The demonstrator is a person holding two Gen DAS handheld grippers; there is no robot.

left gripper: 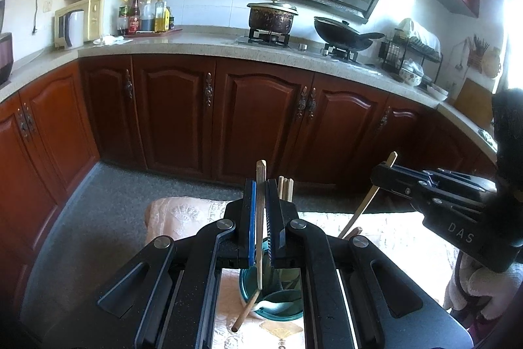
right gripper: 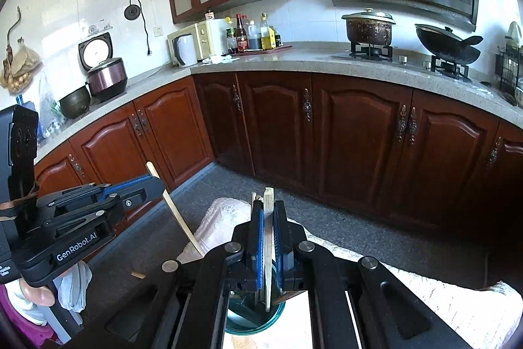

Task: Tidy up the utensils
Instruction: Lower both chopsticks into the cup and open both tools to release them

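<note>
My left gripper (left gripper: 260, 185) is shut on a pale wooden chopstick (left gripper: 260, 218) held upright, its lower end over a teal bowl (left gripper: 278, 314) that holds a white spoon (left gripper: 271, 305) and another chopstick (left gripper: 245, 311) leaning over the rim. My right gripper (right gripper: 268, 211) is shut on a second chopstick (right gripper: 268, 251), upright above the teal bowl (right gripper: 251, 327). Each gripper shows in the other's view: the right one (left gripper: 382, 167) with its slanted chopstick (left gripper: 362, 208), the left one (right gripper: 157, 182) likewise with its chopstick (right gripper: 178, 218). More chopstick tips (left gripper: 285, 187) stand behind my left fingers.
The bowl stands on a small table with a pale patterned cloth (left gripper: 183, 215). Beyond are a grey floor (left gripper: 108, 218), dark red cabinets (left gripper: 261, 116) and a stone counter (left gripper: 196, 46) with a stove, a pot (left gripper: 271, 17), a wok (left gripper: 343, 33), bottles and a microwave.
</note>
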